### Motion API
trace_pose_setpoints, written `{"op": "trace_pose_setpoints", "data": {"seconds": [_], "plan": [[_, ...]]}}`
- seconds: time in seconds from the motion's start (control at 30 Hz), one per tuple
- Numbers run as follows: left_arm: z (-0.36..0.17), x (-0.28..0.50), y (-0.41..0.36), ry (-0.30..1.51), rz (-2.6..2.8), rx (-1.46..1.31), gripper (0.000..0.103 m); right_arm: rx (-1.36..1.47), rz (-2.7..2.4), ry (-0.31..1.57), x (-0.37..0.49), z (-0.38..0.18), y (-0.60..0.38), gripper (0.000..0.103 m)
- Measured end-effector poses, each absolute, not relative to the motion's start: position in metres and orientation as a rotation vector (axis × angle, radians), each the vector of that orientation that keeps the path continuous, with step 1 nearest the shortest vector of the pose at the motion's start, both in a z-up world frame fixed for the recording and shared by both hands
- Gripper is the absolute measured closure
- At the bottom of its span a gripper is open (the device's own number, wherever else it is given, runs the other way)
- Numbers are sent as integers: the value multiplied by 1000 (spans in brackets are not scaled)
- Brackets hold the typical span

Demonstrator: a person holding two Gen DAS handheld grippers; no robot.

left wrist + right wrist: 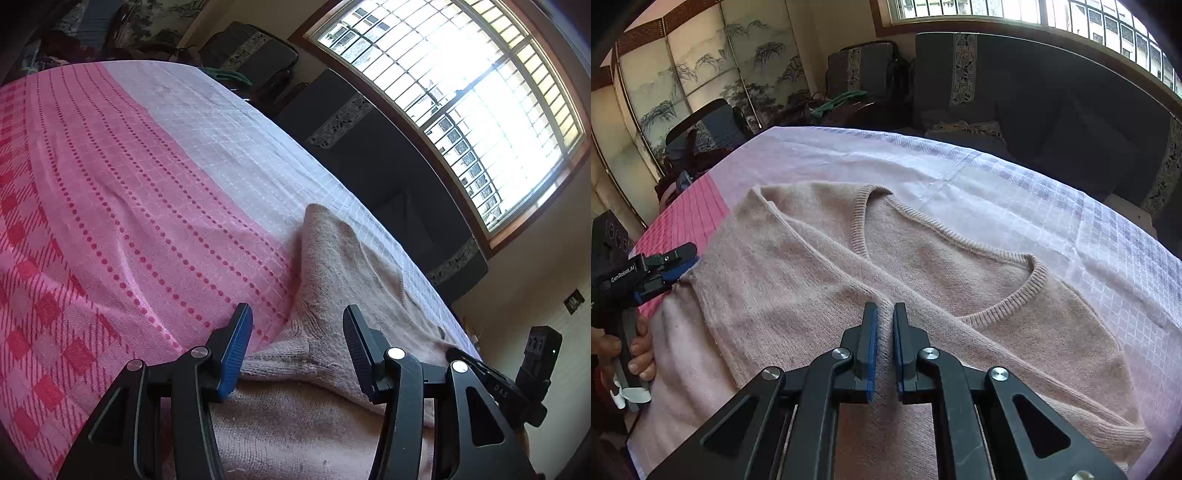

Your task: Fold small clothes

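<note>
Right gripper (885, 314) pinches the folded sweater (820, 266) at its middle ridge to pin it; left gripper (297, 328), jaws apart, hovers at the edge, ready to grab.

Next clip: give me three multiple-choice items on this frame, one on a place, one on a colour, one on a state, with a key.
1. Where does the sweater lie?
A. on the sofa
B. on the checked cloth
C. on the floor

2. What colour is the sweater?
A. pale pink-beige
B. navy
C. green

3. How do the left gripper jaws stand?
A. shut on the cloth
B. wide open
C. out of view

Key:
1 B, the cloth spreads out all around the sweater.
2 A, the knit shows pale pink-beige in both views.
3 B, the left wrist view shows a wide gap over the knit, while the right gripper jaws are nearly closed.
</note>
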State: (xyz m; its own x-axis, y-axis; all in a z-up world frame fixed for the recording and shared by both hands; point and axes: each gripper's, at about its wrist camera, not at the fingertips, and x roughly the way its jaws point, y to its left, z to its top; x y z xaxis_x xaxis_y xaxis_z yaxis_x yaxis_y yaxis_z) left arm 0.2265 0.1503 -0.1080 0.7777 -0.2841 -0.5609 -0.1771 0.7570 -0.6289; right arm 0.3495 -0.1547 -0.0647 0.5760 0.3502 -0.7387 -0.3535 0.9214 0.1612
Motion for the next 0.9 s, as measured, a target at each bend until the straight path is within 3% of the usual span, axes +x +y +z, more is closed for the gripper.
{"op": "trace_pose_setpoints", "data": {"seconds": [0.17,0.3,0.5,0.67,0.77,0.9], "plan": [[-108,224,151,693,-56,-725,50,119,374,884,361,-81,-166,96],[-108,223,150,692,-51,-721,48,237,400,897,355,-82,-180,84],[-71,197,133,569,-311,-649,48,513,334,718,300,-52,-252,80],[-81,206,105,804,-421,-648,48,422,289,774,264,-70,-253,80],[-97,222,97,945,-447,-729,48,505,285,792,258,-88,-264,80],[-91,237,98,883,-372,-698,48,533,287,761,253,-89,-271,78]]}}
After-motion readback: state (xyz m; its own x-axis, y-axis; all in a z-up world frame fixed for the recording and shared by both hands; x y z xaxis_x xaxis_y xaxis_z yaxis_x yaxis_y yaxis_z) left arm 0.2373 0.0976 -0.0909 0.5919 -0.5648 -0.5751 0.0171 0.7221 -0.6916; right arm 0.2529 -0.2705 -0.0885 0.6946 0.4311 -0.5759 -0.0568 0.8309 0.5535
